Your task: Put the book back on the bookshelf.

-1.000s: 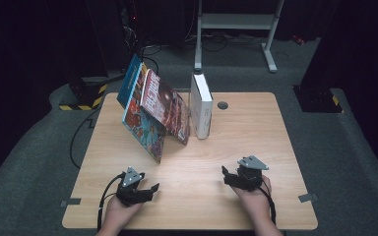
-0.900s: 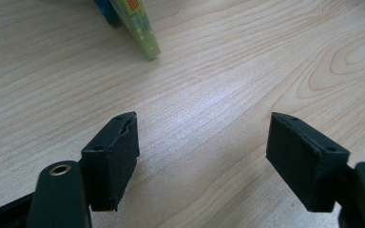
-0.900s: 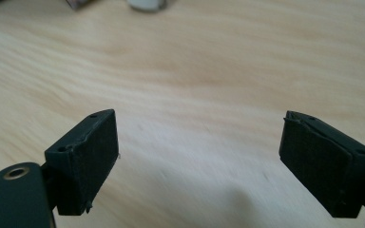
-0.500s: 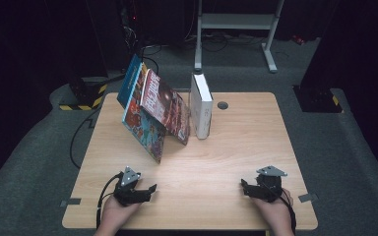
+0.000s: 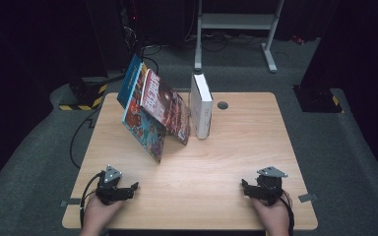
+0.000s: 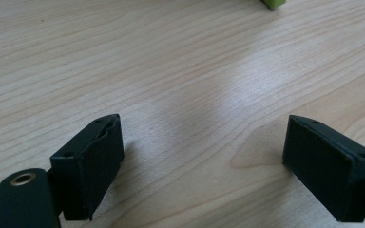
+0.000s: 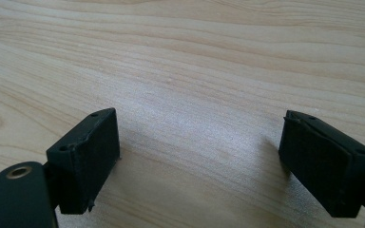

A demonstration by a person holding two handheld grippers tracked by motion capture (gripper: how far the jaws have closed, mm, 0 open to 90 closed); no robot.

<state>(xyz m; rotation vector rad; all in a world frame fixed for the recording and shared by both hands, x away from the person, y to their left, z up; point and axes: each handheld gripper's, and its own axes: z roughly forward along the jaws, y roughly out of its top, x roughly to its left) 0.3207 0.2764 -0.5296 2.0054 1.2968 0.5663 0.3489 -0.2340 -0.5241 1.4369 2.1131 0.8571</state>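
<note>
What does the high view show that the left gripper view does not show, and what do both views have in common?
The high view alone gives the leaning stack of colourful books, propped against an upright white book, and also the right gripper, the person's hands and the grey floor around the table. The left gripper view alone gives a close look at the wood grain between the jaws, with nothing between them, and a small green corner at the top edge. Both views share the light wooden table and the left gripper, whose jaws stand wide apart, having just been opening.
</note>
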